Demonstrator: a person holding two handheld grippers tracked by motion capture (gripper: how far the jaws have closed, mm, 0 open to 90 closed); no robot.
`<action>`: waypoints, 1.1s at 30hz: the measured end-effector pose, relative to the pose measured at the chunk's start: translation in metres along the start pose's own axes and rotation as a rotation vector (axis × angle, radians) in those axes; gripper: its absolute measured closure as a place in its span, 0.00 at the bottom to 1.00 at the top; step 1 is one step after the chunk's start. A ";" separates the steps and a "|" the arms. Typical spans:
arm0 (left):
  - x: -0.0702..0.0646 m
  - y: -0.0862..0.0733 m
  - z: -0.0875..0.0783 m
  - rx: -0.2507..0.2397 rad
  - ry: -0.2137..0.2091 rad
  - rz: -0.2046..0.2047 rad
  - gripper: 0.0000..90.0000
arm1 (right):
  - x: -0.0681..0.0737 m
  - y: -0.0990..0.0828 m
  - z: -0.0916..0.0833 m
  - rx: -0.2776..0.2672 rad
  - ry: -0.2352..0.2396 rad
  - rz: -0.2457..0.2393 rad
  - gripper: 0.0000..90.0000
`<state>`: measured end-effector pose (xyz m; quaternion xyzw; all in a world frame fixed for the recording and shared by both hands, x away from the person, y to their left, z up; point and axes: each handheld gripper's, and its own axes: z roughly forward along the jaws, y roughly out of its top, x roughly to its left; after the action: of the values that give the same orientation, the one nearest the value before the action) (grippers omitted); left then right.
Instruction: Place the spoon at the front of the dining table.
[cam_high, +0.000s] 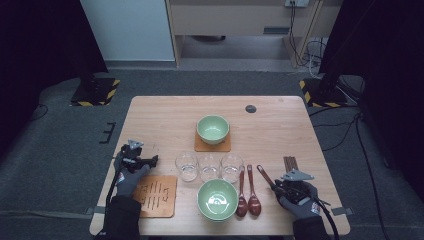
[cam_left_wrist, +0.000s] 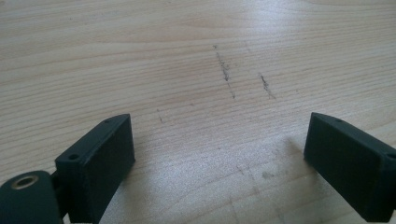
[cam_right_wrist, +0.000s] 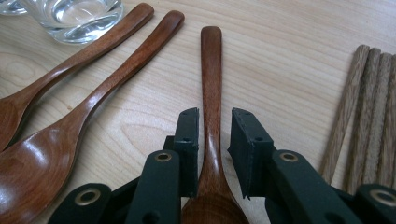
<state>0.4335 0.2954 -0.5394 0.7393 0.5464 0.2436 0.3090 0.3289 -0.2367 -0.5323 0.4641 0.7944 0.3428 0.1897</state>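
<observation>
My right gripper (cam_right_wrist: 215, 126) straddles the handle of a brown wooden spoon (cam_right_wrist: 211, 70) lying on the table. Its left pad sits against the handle, while a narrow gap shows at the right pad, so the jaws stand open around it. In the high view this spoon (cam_high: 265, 176) lies slanted at the front right, its bowl end under the right gripper (cam_high: 277, 189). My left gripper (cam_left_wrist: 219, 140) hangs wide open just above the bare wooden table (cam_left_wrist: 187, 56), with nothing between its fingers. It is at the table's left side (cam_high: 145, 161).
Two more wooden spoons (cam_high: 248, 194) lie left of the held-over one, and chopsticks (cam_high: 290, 163) lie to its right. Three glasses (cam_high: 209, 166) stand in a row mid-table. One green bowl (cam_high: 213, 129) sits on a coaster, another (cam_high: 217, 199) near the front. A wooden mat (cam_high: 156, 195) lies front left.
</observation>
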 end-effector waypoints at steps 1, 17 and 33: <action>0.000 0.000 0.000 0.000 0.000 0.000 0.08 | 0.000 -0.001 0.000 0.003 0.002 0.003 0.81; 0.000 0.000 0.000 0.000 0.000 0.000 0.08 | 0.007 -0.001 0.004 0.032 -0.028 -0.015 0.89; 0.000 0.000 0.000 -0.001 0.003 -0.002 0.09 | 0.003 0.005 -0.001 -0.009 -0.025 0.001 0.91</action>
<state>0.4333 0.2955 -0.5393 0.7382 0.5476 0.2446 0.3088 0.3299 -0.2324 -0.5283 0.4681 0.7900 0.3407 0.2017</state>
